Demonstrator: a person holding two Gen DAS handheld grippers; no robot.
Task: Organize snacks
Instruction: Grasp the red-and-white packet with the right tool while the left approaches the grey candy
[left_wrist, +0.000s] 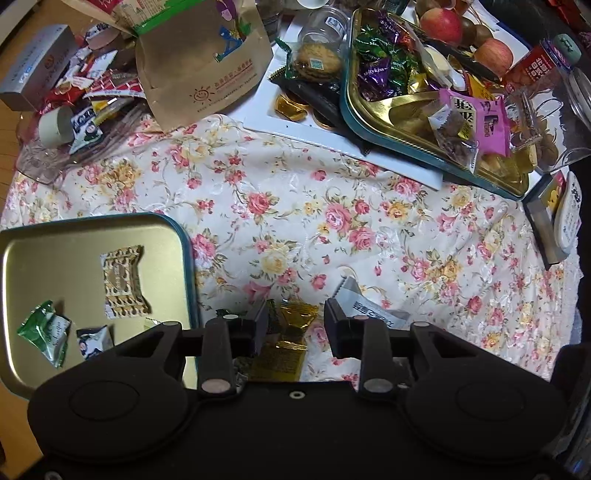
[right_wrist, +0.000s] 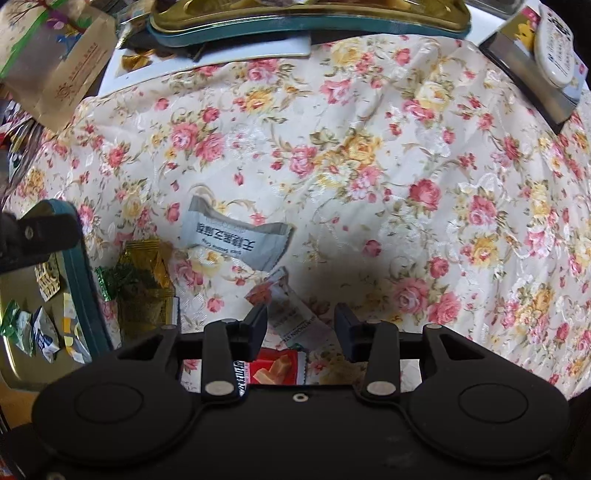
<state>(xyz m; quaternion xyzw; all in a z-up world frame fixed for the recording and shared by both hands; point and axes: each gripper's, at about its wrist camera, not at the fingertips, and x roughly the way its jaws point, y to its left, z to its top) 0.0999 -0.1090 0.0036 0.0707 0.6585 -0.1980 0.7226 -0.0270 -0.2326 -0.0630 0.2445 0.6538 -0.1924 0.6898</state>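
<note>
Landmark: gold tin lid (left_wrist: 48, 258) with teal rim, at the near left of the floral tablecloth (left_wrist: 332, 221).

Left gripper (left_wrist: 295, 325): jaws apart, nothing clamped, hanging over a gold packet (left_wrist: 291, 332) lying just right of the lid. Packet's long axis runs roughly parallel to the lid's right rim.

Right gripper (right_wrist: 301, 325): jaws apart, over a white-and-red packet (right_wrist: 295, 317) further right of the lid, long axis slanted; contact cannot be told.

Grey packet (right_wrist: 236, 236) lies beyond both, long axis slanted, well right of the lid.
</note>
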